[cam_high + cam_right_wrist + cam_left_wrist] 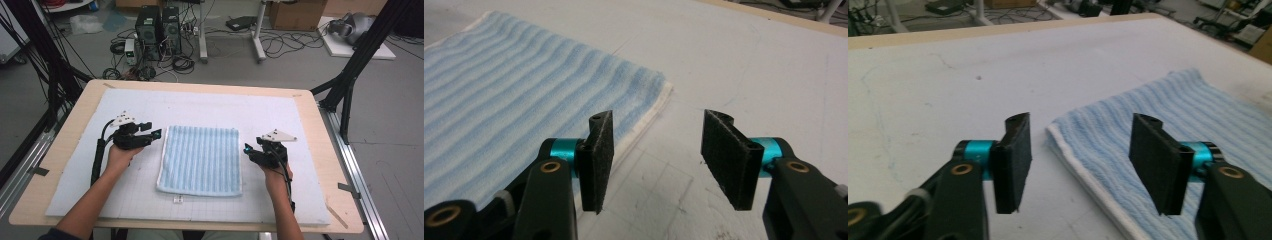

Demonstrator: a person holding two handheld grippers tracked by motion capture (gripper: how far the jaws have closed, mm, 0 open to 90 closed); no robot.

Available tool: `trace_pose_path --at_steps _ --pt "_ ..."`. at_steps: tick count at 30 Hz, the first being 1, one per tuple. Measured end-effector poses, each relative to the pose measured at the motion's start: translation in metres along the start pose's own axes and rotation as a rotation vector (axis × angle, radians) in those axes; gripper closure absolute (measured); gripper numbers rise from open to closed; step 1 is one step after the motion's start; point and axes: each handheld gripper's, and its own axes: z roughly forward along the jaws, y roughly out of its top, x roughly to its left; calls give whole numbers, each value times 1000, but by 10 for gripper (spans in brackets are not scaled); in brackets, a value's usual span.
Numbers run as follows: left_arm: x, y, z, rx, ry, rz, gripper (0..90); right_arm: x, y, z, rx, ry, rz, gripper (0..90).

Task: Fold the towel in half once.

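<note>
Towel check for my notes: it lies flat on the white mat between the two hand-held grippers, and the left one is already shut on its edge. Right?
Not quite. The left hand-held gripper is open, its jaws apart over the towel edge, as the left gripper view shows. The rest holds.

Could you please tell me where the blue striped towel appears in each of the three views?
High view: the blue striped towel lies flat at the middle of the white mat, between both grippers.
Left gripper view: right half, its white-edged corner between the open jaws.
Right gripper view: upper left, its corner by the left jaw.
Shared landmark: the towel's white hem.
</note>
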Motion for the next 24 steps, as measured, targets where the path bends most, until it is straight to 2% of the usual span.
trace_pose_path --at_steps 2,5,6,8,12,15,24 --pt "-5 -1 -3 -18 -19 0 342 -1 -4 -3 -3 -5 -9 435" --pt "-11 -1 -5 -8 -28 20 269 -2 -9 -7 -3 -31 -23 392" --pt "-11 -1 -6 -14 -50 30 258 -2 -9 -7 -5 -41 -25 380" --pt "-12 -1 -8 -29 -62 34 189 -4 -11 -9 -19 -55 -29 332" --pt "-8 0 -12 -63 -70 19 183 -6 -12 -9 -41 -55 -24 202" --pt "-6 -1 -13 -58 -74 14 184 -7 -12 -7 -50 -70 -16 120" --pt "-9 -3 -12 -42 -73 21 185 -8 -11 -9 -66 -34 -7 119"
